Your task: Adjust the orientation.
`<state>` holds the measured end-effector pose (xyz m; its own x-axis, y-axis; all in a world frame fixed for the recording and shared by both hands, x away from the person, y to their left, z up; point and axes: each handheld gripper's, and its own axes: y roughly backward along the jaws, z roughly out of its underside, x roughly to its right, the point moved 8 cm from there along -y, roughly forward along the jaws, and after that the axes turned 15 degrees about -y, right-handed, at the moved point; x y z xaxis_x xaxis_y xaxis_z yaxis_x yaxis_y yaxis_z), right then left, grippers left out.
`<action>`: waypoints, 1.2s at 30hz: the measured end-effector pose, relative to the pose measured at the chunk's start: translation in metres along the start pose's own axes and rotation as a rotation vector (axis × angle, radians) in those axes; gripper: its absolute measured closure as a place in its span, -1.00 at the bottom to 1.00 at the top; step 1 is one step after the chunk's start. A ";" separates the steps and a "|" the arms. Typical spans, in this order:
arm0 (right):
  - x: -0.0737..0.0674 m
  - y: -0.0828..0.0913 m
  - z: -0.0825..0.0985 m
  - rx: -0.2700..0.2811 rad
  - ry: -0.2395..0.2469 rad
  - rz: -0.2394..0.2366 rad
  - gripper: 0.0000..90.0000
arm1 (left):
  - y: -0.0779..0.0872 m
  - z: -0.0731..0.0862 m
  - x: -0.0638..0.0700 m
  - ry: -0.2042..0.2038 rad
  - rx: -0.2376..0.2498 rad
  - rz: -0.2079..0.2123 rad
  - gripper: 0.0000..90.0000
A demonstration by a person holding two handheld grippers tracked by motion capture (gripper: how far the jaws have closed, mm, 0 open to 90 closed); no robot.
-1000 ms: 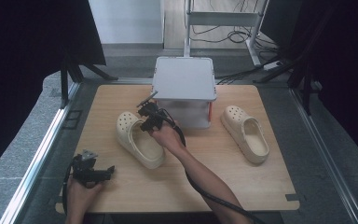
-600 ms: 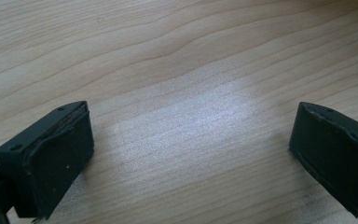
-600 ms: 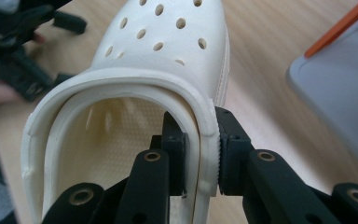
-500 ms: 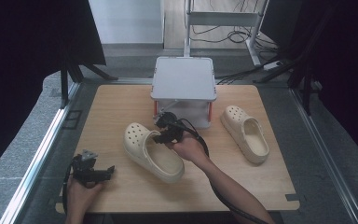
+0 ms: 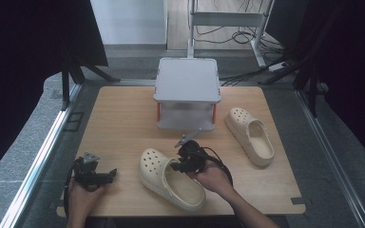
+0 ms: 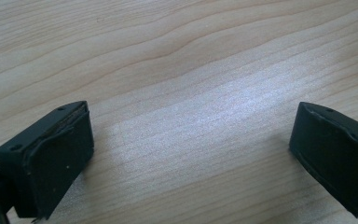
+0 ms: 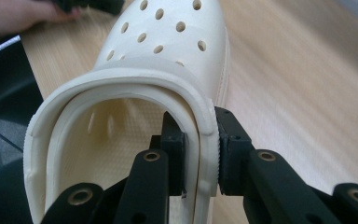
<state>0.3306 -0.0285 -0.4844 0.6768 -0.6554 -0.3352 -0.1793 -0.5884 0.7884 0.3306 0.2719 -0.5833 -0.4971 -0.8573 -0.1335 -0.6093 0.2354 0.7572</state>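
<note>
A: How many clogs are on the desk (image 5: pixel 123 118)?

B: Two, both cream. The near clog (image 5: pixel 171 179) lies at about 6 o'clock from the desk's middle, close to the front edge. The far clog (image 5: pixel 250 135) lies toward 3 o'clock, well apart from it.

A: Which way does the near one point?

B: Its long axis runs on a diagonal: the perforated toe toward 10 o'clock, the open heel toward 4 o'clock. The far clog runs much the same way, toe toward 11 o'clock, heel toward 5.

A: And the right gripper (image 5: pixel 184 164)?

B: Its fingers are clenched on the near clog's side wall (image 7: pixel 200 140), one finger inside the shoe, the other outside against the rim. In the high view it sits at the shoe's 2 o'clock edge, the right hand (image 5: pixel 214 176) behind it.

A: The left gripper (image 5: pixel 105 175)?

B: It rests at the desk's 8 o'clock corner, in the left hand (image 5: pixel 81 194). Its fingers (image 6: pixel 51 154) are released, spread wide over bare wood.

A: Anything else?

B: One grey lidded box (image 5: pixel 187 92) at 12 o'clock, beside the far clog's toe.
</note>
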 end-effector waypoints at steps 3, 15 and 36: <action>0.004 0.001 0.014 0.002 -0.010 0.003 0.68 | 0.000 0.000 0.000 -0.001 0.000 -0.001 -1.00; 0.016 -0.004 0.034 0.009 0.040 0.016 0.57 | 0.000 0.000 0.000 -0.001 -0.003 -0.004 -1.00; 0.054 0.045 0.034 0.039 0.079 0.065 -1.00 | 0.000 0.000 0.001 0.001 -0.003 -0.005 -1.00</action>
<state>0.3349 -0.1064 -0.4848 0.7171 -0.6539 -0.2411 -0.2508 -0.5648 0.7862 0.3304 0.2715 -0.5832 -0.4937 -0.8588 -0.1369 -0.6101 0.2299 0.7583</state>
